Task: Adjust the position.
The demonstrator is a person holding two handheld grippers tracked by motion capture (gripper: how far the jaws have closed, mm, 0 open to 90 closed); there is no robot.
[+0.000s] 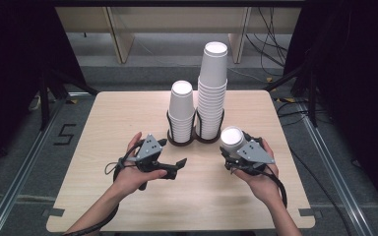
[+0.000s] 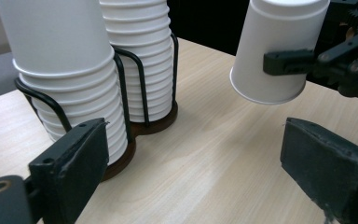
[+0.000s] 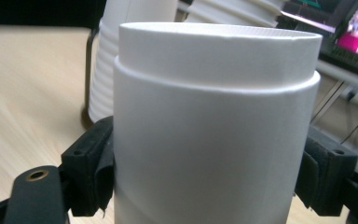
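Right gripper [image 1: 237, 153] clamps inverted cup [image 1: 232, 138] — left gripper [image 1: 176, 164] wide, empty

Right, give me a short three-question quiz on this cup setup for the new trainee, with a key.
1. True or false: the right gripper is shut on a single paper cup held upside down above the table.
2. Which stack in the wire holder is taller in the high view?
A. the left stack
B. the right stack
C. both equal
3. Fill in: the left gripper holds ____ between its jaws.

Key: 1 true. 2 B. 3 nothing; its jaws stand open, pointed toward the holder.
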